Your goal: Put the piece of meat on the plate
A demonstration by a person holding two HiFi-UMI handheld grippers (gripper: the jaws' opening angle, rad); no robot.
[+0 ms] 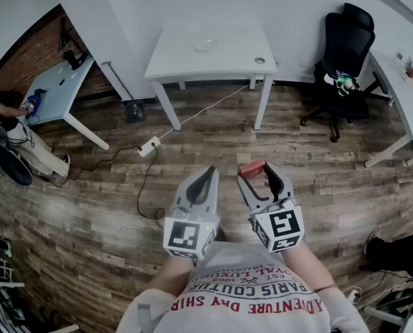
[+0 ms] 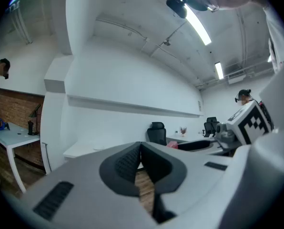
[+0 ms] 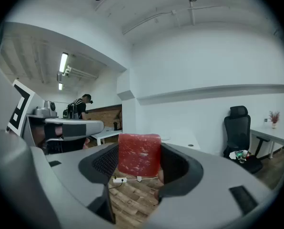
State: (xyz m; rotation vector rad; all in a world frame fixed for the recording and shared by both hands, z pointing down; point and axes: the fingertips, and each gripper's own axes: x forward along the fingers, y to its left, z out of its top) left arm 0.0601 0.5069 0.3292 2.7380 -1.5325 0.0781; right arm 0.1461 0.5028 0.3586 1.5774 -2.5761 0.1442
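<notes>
Jaws pointing toward 12 o'clock, both grippers are held side by side just in front of the person's chest, roughly level, above the wooden floor (image 1: 89, 207). In the head view the left gripper (image 1: 207, 173) sits at 11 o'clock from the shirt and the right gripper (image 1: 258, 172) at 1 o'clock.

In the left gripper view the jaws are pressed together with nothing between them. The right gripper's jaws stand wide and pinch the piece of meat (image 3: 139, 154) between their pads.

It is a red, block-shaped chunk with a squarish face and pale flecks, and its top edge rises above the jaw tips. The plate (image 1: 205, 45) lies well apart at 12 o'clock, on the white table (image 1: 186, 61) by the wall.
</notes>
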